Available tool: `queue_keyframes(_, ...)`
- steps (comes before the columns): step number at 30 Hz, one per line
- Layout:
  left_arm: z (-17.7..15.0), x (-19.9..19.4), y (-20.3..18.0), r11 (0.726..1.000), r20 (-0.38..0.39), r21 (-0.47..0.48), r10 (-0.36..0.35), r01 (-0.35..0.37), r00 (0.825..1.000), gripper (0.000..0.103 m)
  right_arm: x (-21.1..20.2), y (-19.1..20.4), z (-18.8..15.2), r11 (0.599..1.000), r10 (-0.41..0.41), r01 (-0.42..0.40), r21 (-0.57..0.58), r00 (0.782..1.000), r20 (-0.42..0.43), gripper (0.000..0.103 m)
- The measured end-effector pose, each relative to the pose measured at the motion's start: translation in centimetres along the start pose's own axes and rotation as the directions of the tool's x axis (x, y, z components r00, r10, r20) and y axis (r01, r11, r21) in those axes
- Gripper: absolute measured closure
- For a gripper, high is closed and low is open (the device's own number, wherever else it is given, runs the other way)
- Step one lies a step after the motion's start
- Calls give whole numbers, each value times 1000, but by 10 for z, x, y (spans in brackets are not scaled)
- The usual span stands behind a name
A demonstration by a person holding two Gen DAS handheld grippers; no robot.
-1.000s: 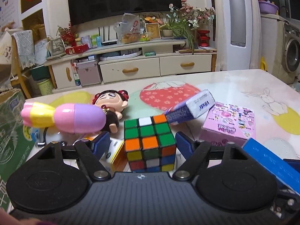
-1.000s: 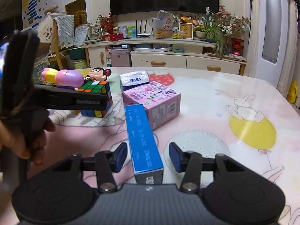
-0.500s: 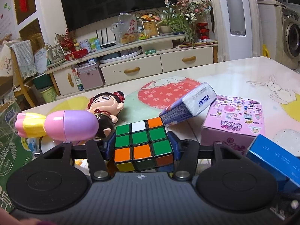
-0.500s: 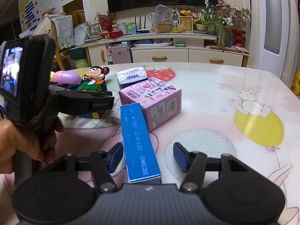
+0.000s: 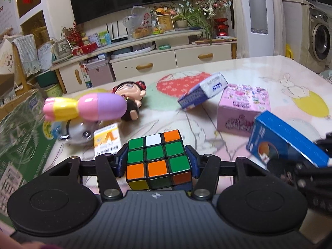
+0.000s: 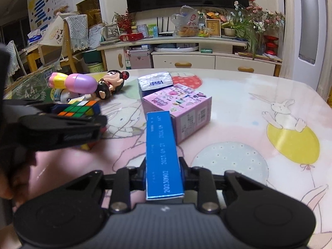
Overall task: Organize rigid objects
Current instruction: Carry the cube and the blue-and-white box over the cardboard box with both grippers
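Both of our grippers are gripping a box-shaped item over the table.

Our left gripper is squeezing the Rubik's cube between its closed-in jaws, near the yellow-white carton. Our right gripper is clamping the long blue box by its near end, the far end reaching just beside the pink box, and the tissue pack is sitting just behind that on the table.

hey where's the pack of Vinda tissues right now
In the right wrist view, the Vinda tissue pack lies mid-table just behind the pink box, right of the doll.
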State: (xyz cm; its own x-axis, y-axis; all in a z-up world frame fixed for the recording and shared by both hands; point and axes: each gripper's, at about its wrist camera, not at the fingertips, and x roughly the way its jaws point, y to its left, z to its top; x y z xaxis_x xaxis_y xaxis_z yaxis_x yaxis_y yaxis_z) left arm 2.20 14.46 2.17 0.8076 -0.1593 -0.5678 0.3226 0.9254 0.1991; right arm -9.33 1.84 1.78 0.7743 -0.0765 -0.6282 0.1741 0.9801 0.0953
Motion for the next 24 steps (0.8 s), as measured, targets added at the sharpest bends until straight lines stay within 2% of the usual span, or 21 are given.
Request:
queue_keyframes(13, -15, -21, 17, 1000, -22, -14, -27, 26, 999, 34, -5, 17, -6, 1000, -14, 15, -24, 1000, 16, 79)
queue_keyframes(24, -23, -36, 33, 998, -42, -38, -60, 58, 997, 34, -8, 49, -5, 998, -15, 15, -66, 1000, 12, 79)
